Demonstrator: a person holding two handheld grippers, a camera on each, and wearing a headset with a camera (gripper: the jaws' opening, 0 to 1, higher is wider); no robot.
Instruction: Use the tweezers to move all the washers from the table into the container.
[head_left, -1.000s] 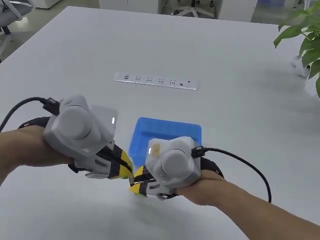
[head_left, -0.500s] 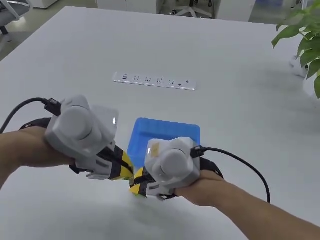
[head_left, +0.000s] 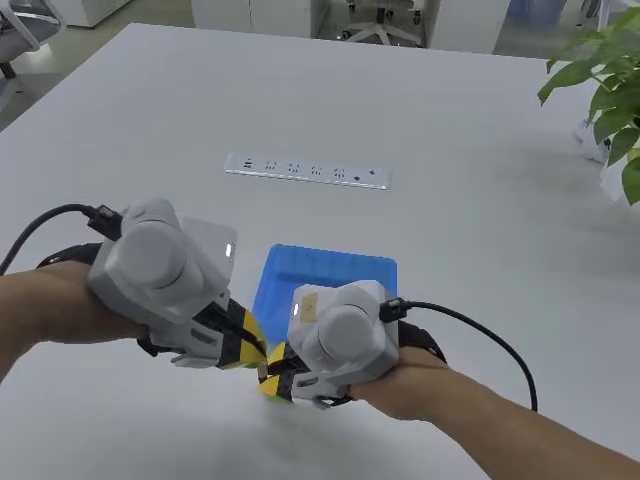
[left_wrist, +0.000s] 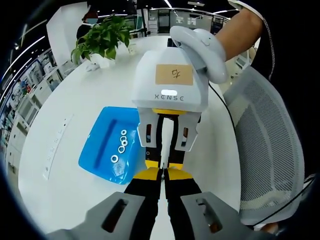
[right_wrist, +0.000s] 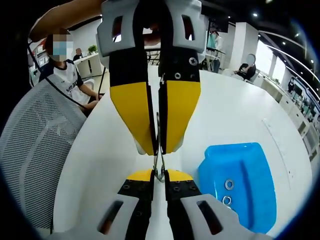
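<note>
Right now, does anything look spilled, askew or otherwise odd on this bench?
Nothing spilled or damaged: the washers lie inside the blue container, flat on the table. One oddity: left gripper and right gripper meet tip to tip beside it, both apparently shut on the same tweezers.

The tweezers are thin, silver metal, pinched between the closed jaws of the left gripper and of the right gripper. The container is a shallow blue tray, lying flat near them. Four small silver washers lie inside it in a loose row.
</note>
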